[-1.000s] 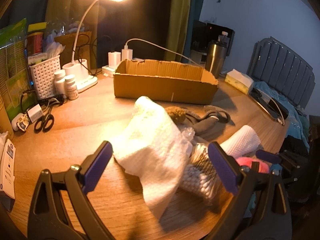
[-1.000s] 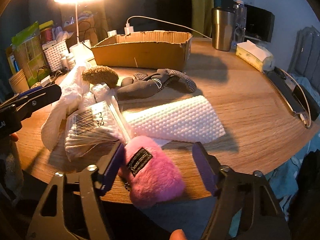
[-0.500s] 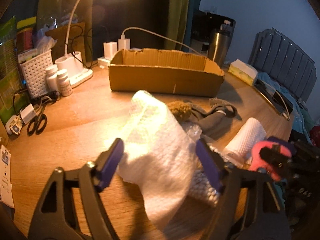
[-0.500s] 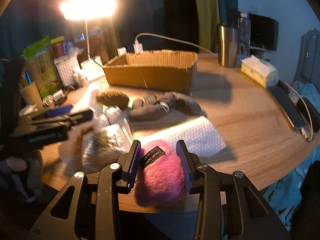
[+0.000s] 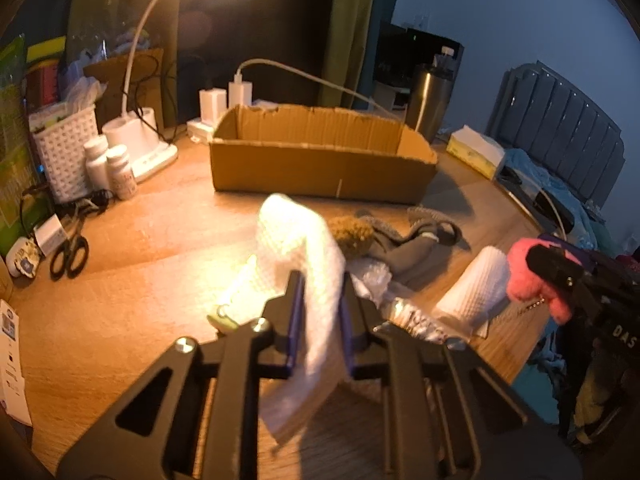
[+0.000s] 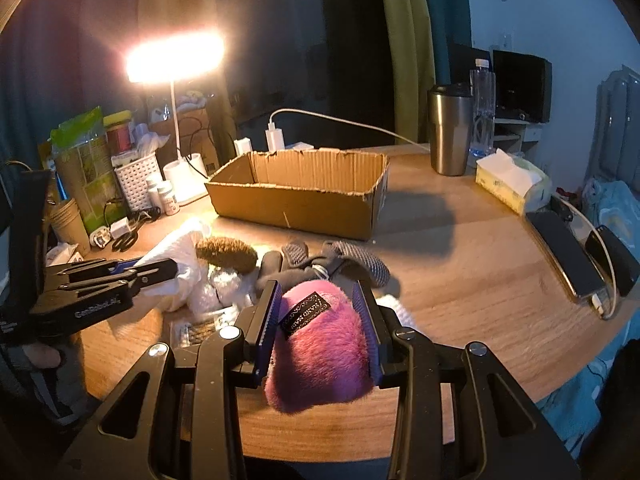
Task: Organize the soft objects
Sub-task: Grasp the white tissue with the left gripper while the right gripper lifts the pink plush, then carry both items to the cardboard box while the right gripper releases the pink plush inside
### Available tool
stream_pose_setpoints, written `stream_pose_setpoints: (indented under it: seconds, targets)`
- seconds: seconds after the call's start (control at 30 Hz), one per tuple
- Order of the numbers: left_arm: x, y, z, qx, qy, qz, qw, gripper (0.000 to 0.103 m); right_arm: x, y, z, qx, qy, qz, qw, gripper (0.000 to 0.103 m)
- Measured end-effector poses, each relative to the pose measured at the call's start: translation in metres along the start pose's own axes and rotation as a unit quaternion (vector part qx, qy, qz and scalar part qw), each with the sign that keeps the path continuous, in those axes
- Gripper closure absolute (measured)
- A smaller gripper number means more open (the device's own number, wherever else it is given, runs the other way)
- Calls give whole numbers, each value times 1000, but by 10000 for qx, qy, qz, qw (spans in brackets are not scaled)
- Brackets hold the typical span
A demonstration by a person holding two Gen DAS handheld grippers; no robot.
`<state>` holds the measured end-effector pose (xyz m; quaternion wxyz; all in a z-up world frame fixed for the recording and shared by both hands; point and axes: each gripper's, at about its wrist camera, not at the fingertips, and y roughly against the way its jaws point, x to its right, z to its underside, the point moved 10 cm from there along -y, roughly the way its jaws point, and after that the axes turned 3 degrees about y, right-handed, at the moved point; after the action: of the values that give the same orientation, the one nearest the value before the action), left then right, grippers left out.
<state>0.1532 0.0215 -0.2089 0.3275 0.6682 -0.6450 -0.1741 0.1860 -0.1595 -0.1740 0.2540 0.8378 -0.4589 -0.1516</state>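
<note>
My left gripper [image 5: 320, 300] is shut on a white cloth [image 5: 308, 248] and holds it above the wooden table; it also shows in the right wrist view [image 6: 160, 272]. My right gripper [image 6: 318, 304] is shut on a pink fluffy plush [image 6: 320, 356], lifted off the table; the plush also shows in the left wrist view [image 5: 532, 276]. An open cardboard box [image 5: 320, 168] stands behind the pile. A brown fuzzy ball [image 6: 226, 254], dark grey gloves [image 6: 320, 264], a white waffle towel [image 5: 472, 296] and a plastic pack [image 5: 416, 320] lie on the table.
A lit desk lamp [image 6: 176, 60], white basket [image 5: 64, 152], pill bottles [image 5: 116, 172] and scissors [image 5: 70, 252] stand at the left. A steel tumbler [image 6: 450, 132], tissue pack [image 6: 512, 184] and phones [image 6: 568, 256] sit at the right. A charger cable [image 5: 320, 80] crosses above the box.
My left gripper closed on the white cloth and raised it. My right gripper closed on the pink plush and lifted it off the table toward the box.
</note>
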Motion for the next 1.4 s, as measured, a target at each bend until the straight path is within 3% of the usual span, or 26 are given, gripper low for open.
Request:
stream_pose_setpoints:
  seconds: [0.8,1.4]
  targets:
    - [-18,66,-82,1026,125,49,9946,92,7,9,-57,557,174,6,9983,64]
    - [-8,61,-129,1336,-127,196,9908,92,14,-12,-99,695,350,25,9970,64]
